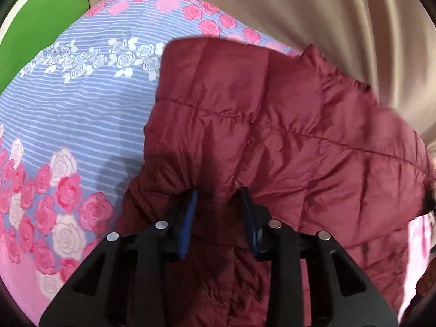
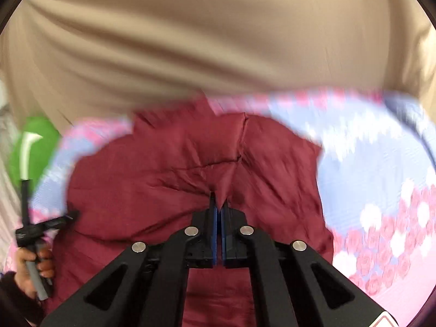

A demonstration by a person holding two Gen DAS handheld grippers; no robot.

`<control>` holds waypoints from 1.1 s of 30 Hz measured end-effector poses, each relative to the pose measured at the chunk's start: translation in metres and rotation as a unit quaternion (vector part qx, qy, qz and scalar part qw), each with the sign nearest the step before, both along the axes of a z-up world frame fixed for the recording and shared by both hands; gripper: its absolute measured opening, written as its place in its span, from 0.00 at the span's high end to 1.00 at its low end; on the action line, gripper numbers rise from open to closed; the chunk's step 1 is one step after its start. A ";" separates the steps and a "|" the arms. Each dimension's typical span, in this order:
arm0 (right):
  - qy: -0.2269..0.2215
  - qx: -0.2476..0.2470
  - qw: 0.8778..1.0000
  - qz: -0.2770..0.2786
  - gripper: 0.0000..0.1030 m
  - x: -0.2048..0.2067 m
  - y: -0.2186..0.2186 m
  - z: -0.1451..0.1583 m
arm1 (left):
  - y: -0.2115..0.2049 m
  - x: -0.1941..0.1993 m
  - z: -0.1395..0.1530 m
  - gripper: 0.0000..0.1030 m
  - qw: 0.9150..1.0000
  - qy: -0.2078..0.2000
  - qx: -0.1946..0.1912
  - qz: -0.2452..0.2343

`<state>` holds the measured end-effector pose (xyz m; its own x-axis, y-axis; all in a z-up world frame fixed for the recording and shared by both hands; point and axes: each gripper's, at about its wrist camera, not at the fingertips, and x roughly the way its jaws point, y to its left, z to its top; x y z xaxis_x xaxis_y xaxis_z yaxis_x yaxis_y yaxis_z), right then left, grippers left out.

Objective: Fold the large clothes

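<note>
We are viewing a maroon quilted jacket [image 1: 272,125] lying on a floral bedsheet [image 1: 81,109], blue-striped w/ pink and white roses. We are seeing the left gripper [image 1: 218,207] w/ its blue fingers [image 1: 189,218] part apart, a thick bunch of jacket fabric sitting btwn them and pinched. The right gripper [image 2: 218,207] is showing its fingers together, clamped on a thin fold of the jacket. A hand [image 2: 32,267] is holding the left gripper's handle at the right view's left edge. Beige draped cloth [image 2: 218,41] is hanging behind; a green item [image 1: 41,21] is sitting beside the sheet.
</note>
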<state>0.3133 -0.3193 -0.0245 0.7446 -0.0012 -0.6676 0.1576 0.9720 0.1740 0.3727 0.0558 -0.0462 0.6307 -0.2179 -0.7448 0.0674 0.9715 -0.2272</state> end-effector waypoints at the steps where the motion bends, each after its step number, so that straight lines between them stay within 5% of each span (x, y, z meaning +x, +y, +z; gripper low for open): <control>1: 0.053 -0.010 0.999 -0.010 1.00 0.014 -0.007 -0.025 | -0.004 -0.001 0.000 0.69 1.000 -0.005 0.012 -0.001; 2: 0.097 -0.018 0.995 -0.016 1.00 0.025 -0.014 -0.052 | -0.007 -0.001 0.000 0.69 1.000 -0.006 0.015 -0.004; 4: 0.088 -0.009 0.996 -0.021 1.00 0.021 -0.019 -0.056 | -0.010 -0.002 0.001 0.69 1.000 -0.004 0.023 -0.002; 9: -0.003 -0.045 0.997 -0.065 0.89 -0.015 -0.007 0.005 | -0.004 -0.028 0.035 0.70 0.998 -0.052 0.041 0.017; 13: -0.012 -0.036 0.999 0.025 0.88 -0.005 0.039 0.019 | -0.026 -0.034 0.067 0.64 0.996 -0.091 0.026 -0.007; 16: 0.010 -0.047 0.996 0.077 0.89 0.019 0.069 -0.001 | -0.053 -0.015 0.061 0.64 0.995 -0.086 0.049 -0.022; 20: 0.061 -0.066 0.995 0.045 0.99 0.044 0.053 -0.052 | -0.056 0.003 0.020 0.63 0.995 -0.061 0.084 -0.009; 26: 0.043 0.071 0.996 0.037 1.00 0.013 -0.006 -0.075 | -0.022 -0.006 -0.002 0.63 0.999 -0.050 -0.005 0.000; 33: 0.041 0.075 0.996 0.025 1.00 -0.020 -0.002 -0.077 | 0.002 -0.038 -0.009 0.63 0.998 -0.039 -0.054 0.000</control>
